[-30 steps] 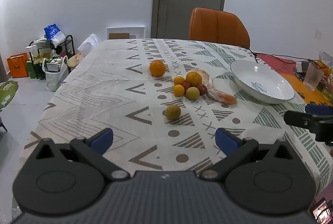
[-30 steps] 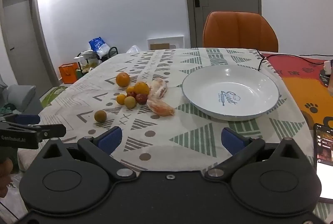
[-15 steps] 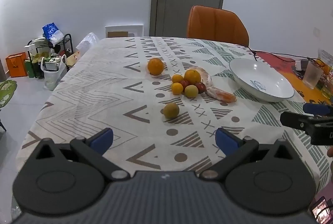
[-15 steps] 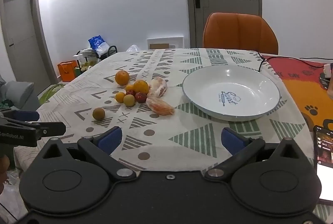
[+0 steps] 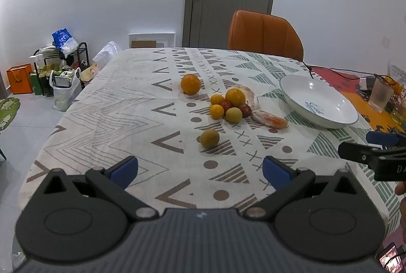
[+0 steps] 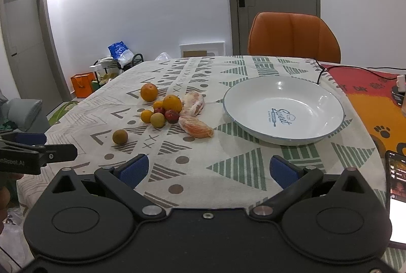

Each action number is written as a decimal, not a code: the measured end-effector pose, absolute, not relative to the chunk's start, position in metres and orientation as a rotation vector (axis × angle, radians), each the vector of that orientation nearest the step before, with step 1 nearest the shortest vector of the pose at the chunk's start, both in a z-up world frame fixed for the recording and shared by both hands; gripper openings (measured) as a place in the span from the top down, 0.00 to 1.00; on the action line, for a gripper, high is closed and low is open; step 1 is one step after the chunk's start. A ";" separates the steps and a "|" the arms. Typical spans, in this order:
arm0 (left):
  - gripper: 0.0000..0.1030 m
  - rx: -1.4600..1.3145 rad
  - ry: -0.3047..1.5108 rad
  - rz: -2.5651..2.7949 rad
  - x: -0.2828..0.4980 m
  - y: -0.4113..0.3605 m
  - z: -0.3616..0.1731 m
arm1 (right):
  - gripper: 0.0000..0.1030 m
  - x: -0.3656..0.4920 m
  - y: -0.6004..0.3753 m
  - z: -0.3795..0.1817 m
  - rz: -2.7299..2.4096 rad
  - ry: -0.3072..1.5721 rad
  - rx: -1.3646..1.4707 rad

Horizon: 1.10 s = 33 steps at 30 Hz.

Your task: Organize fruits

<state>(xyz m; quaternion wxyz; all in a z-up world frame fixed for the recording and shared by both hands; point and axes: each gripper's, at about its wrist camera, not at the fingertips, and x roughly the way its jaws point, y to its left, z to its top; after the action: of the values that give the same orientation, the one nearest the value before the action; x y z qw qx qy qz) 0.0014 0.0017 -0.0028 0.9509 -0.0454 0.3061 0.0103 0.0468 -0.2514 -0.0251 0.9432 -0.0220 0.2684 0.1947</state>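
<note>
progress: nothing sorted yet | plate (image 6: 327, 138) empty | fruit cluster (image 5: 229, 105) on tablecloth, left of plate | my left gripper (image 5: 200, 169) and right gripper (image 6: 208, 167) both spread wide, holding nothing | all fruit left

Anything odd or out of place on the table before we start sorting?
Two peeled citrus pieces lie bare on the tablecloth beside the whole fruits. One small yellow-brown fruit sits apart from the cluster, as does one orange. The plate is empty. Nothing is spilled or broken.
</note>
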 end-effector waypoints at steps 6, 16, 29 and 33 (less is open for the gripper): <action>0.00 -0.100 0.616 0.019 0.000 0.003 -0.002 | 0.00 0.046 -0.250 -0.023 0.403 0.542 -0.044; 0.00 -0.111 0.601 0.022 0.000 0.005 0.000 | 0.00 0.045 -0.249 -0.022 0.412 0.537 -0.049; 0.00 -0.107 0.587 0.023 -0.001 0.004 0.003 | 0.00 0.045 -0.248 -0.019 0.437 0.515 -0.032; 0.00 -0.104 0.577 0.029 -0.003 0.006 0.005 | 0.00 0.044 -0.246 -0.018 0.435 0.510 -0.033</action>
<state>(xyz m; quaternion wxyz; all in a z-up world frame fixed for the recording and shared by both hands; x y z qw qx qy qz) -0.0030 0.0060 0.0053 0.9572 -0.0514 0.2845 0.0142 0.0444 -0.2463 -0.0179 0.9443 -0.0160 0.2502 0.2132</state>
